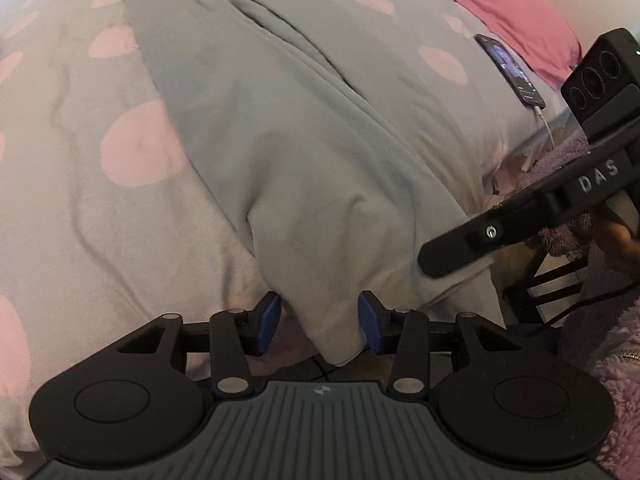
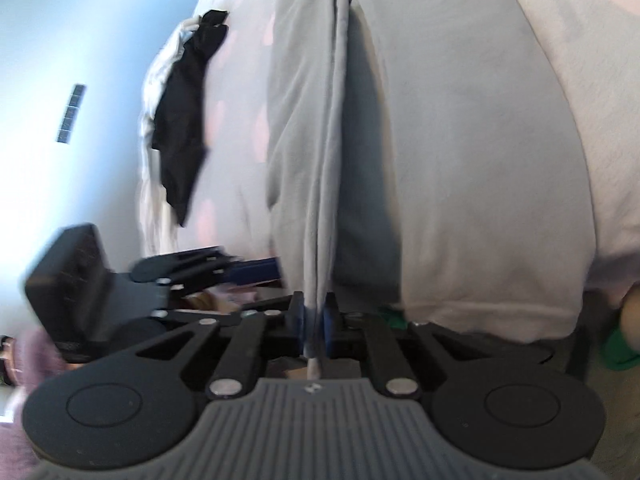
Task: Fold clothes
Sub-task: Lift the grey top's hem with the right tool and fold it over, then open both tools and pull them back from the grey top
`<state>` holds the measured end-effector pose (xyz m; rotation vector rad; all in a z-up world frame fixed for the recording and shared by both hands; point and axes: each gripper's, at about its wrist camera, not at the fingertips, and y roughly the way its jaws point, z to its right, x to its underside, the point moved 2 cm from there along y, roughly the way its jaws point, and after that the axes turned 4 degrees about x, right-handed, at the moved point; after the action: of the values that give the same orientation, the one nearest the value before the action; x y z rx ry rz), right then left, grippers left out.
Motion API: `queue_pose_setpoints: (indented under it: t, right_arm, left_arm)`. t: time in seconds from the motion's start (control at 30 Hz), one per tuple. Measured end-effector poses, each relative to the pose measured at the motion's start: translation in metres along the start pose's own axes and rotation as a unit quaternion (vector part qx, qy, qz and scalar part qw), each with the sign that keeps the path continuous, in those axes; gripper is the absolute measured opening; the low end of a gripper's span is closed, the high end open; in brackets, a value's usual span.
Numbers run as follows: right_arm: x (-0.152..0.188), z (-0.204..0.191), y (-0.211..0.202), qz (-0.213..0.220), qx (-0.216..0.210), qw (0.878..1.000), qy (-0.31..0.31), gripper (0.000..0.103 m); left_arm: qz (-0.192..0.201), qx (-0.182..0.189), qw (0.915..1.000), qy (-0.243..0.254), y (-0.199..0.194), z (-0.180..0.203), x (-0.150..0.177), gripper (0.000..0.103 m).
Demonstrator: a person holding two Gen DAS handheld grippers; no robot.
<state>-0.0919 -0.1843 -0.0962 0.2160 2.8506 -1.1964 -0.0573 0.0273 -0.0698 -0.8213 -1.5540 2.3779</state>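
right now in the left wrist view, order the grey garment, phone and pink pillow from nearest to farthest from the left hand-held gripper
1. grey garment: its corner lies between the left hand-held gripper fingers.
2. phone: upper right, on the spotted bedcover.
3. pink pillow: top right, beyond the phone.

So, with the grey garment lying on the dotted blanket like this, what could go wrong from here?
1. The left gripper stands open around a corner of the soft grey garment; closing may catch only a thin fold, which could slip.
2. The right gripper is shut on a narrow bunched edge, so a pull may skew the fold.
3. The black phone and its white cable lie beside the garment and might get dragged.
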Motion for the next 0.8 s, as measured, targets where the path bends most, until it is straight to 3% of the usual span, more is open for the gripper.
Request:
queue_pose_setpoints:
  t: [0.03,0.1,0.37,0.4,0.47,0.53,0.73,0.8]
  right_arm:
    - [0.000,0.002,0.001,0.000,0.022,1.000,-0.005,0.009]
    - [0.002,0.000,0.010,-0.006,0.059,0.998,-0.017,0.009]
    - [0.009,0.005,0.018,-0.024,0.098,0.994,-0.037,0.009]
    - [0.010,0.004,0.019,-0.030,0.106,0.993,-0.043,0.012]
    - [0.012,0.004,0.024,-0.044,0.131,0.989,-0.054,0.026]
    - [0.015,0.004,0.016,-0.045,0.128,0.989,-0.061,0.031]
    - [0.010,-0.021,-0.017,-0.007,0.113,0.988,-0.105,0.031]
    - [0.004,-0.030,-0.027,0.013,0.118,0.985,-0.122,0.031]
  left_arm:
    - [-0.004,0.002,1.0000,-0.002,0.001,-0.001,0.000,0.007]
    - [-0.009,-0.002,1.0000,-0.002,0.002,0.000,0.002,0.005]
    - [-0.030,-0.016,0.9993,0.010,0.001,0.007,0.008,0.004]
    - [-0.031,-0.018,0.9993,0.008,0.000,0.006,0.008,0.006]
    - [-0.038,-0.021,0.9991,0.003,-0.002,0.005,0.008,0.009]
    - [-0.045,-0.023,0.9987,0.000,-0.006,0.005,0.008,0.022]
    - [0.021,-0.010,0.9988,-0.043,-0.037,-0.007,-0.008,0.027]
    - [0.043,-0.021,0.9973,-0.056,-0.044,-0.014,-0.017,0.027]
